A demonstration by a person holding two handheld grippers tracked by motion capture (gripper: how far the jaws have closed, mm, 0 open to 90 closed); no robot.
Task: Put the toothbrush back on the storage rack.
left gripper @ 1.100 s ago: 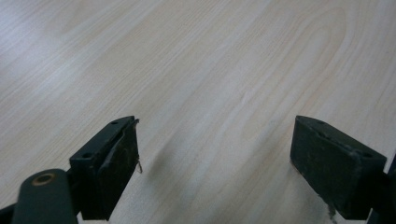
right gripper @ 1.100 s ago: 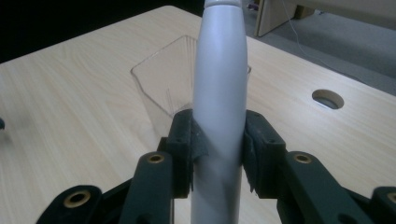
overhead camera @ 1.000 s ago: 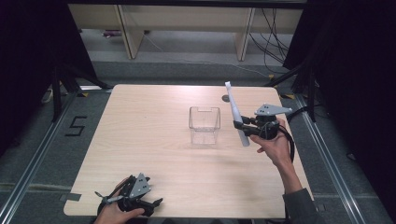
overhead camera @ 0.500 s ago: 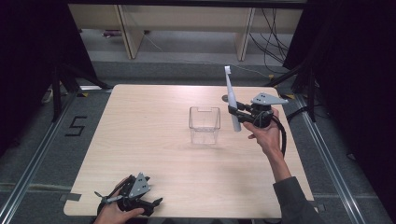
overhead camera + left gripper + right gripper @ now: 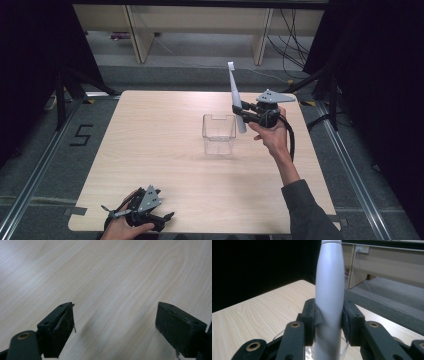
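My right gripper [image 5: 240,111] is shut on a long pale grey toothbrush-like handle [image 5: 236,97], held nearly upright above the table just right of a clear plastic cup [image 5: 219,134]. In the right gripper view the handle [image 5: 329,290] stands between both pads, with the cup's rim [image 5: 308,350] low behind it. My left gripper [image 5: 159,218] rests at the table's near left edge. Its jaws stand open in the left gripper view [image 5: 115,325], with bare wood between them.
The light wooden table [image 5: 150,135] sits on a grey floor with rails along both sides. Wooden shelving [image 5: 200,20] and cables lie beyond the far edge. Black curtains hang left and right.
My right gripper has carried the handle left towards the cup and slightly up. The handle has swung from a slant to nearly upright. The left gripper stays still.
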